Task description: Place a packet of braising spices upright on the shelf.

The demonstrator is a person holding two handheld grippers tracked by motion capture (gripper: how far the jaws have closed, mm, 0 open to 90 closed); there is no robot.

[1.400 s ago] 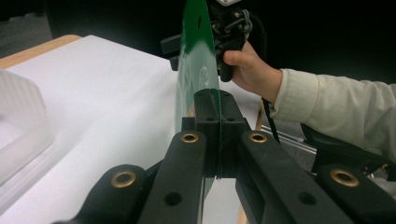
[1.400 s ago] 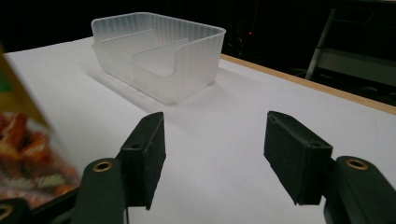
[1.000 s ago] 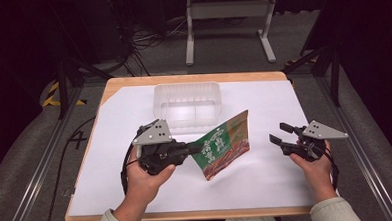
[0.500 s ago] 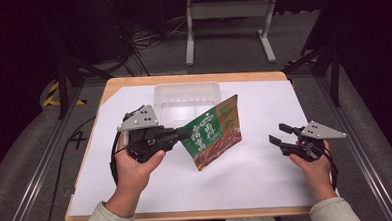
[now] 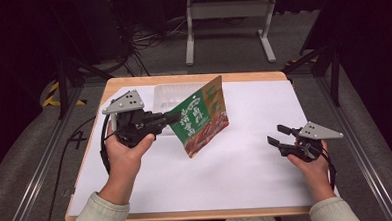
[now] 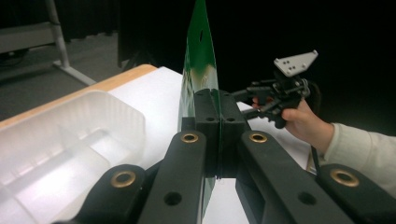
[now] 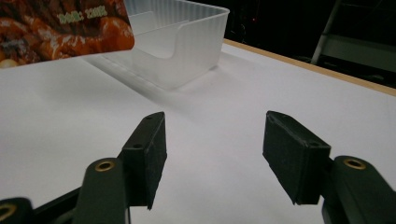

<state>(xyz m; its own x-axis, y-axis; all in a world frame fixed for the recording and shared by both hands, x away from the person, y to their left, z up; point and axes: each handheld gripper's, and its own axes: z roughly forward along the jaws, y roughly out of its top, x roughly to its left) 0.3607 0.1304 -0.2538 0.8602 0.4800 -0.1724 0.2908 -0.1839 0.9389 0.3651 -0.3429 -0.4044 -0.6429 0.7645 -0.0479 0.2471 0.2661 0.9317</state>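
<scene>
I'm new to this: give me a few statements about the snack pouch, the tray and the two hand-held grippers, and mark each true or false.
1. The left gripper is clamped on the green printed snack pouch. True.
2. The pouch lies flat on the white sheet. False: it is held up in the air.
3. The right gripper has its jaws apart with nothing between them. True.
4. The clear plastic tray holds several pouches. False: it looks empty.
</scene>
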